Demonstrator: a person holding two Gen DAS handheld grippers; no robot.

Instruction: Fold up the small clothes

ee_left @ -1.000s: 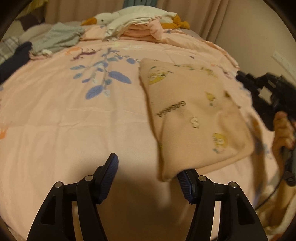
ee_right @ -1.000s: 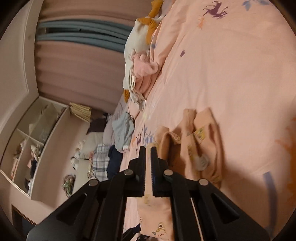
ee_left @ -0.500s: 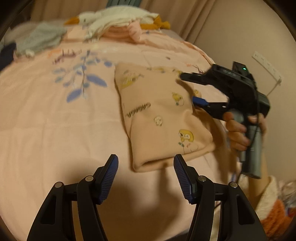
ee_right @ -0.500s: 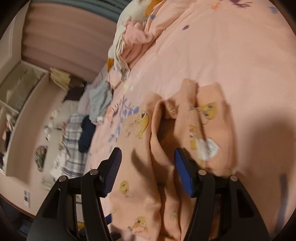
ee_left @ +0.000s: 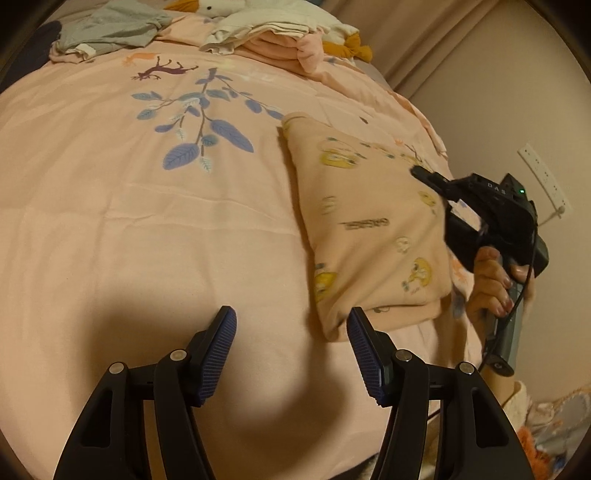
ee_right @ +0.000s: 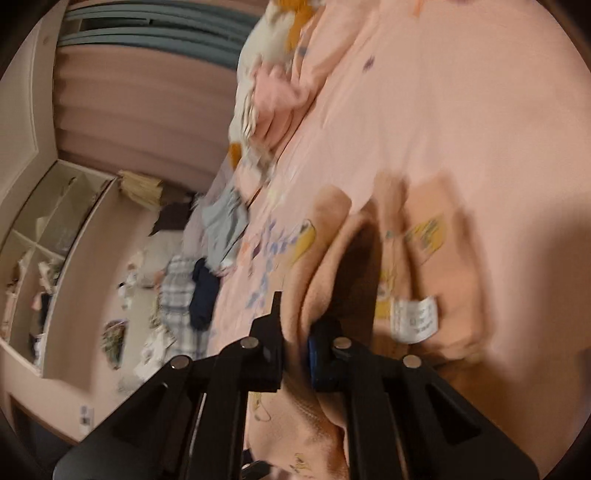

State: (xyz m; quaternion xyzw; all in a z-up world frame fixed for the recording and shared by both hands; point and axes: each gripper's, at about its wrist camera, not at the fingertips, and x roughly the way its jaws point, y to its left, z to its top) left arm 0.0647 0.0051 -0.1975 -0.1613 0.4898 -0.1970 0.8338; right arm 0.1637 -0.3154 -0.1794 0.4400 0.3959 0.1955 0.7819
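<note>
A small peach garment [ee_left: 369,221] with yellow cartoon prints lies folded on the pink bedspread [ee_left: 147,229], right of centre in the left wrist view. My left gripper [ee_left: 291,332] is open and empty, just in front of the garment's near corner. My right gripper [ee_right: 295,350] is closed on a fold of the same garment [ee_right: 436,273]; a white care label [ee_right: 415,319] shows beside it. From the left wrist view the right gripper [ee_left: 439,192] sits at the garment's right edge, held by a hand.
A pile of folded clothes with a plush goose [ee_left: 280,33] lies at the bed's far end, and grey and dark clothes [ee_left: 107,29] at the far left. A wall with a power strip [ee_left: 543,177] stands to the right. Shelves [ee_right: 40,251] and floor clutter show beyond the bed.
My right gripper opened, moved onto the garment's edge and closed on a fold. My left gripper let go of the near corner and drew back, staying open.
</note>
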